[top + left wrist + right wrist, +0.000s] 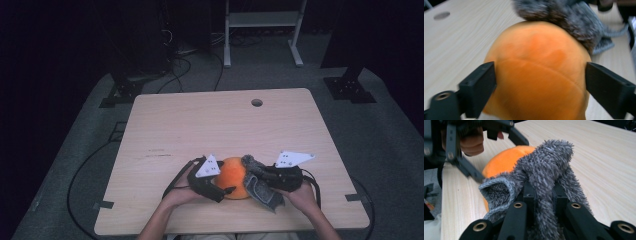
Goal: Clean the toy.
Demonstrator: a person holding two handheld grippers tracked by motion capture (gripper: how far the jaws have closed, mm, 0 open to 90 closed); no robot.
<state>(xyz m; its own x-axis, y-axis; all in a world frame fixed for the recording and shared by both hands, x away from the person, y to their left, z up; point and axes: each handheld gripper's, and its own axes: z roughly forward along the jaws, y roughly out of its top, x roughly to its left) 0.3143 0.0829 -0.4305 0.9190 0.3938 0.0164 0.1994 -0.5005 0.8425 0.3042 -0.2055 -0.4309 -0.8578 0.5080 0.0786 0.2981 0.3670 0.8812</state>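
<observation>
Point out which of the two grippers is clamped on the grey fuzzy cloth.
The right gripper: its jaws pinch a fold of the grey fuzzy cloth. The left gripper instead has its jaws spread wide on either side of the orange ball.

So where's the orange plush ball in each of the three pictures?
High view: the orange plush ball sits near the table's front edge, between the two claws.
Left gripper view: centre, big, between the left claw's wide-apart jaws.
Right gripper view: upper left of centre, partly behind the grey fuzzy cloth.
Shared landmark: the grey fuzzy cloth against the ball, pinched in the right claw.
</observation>
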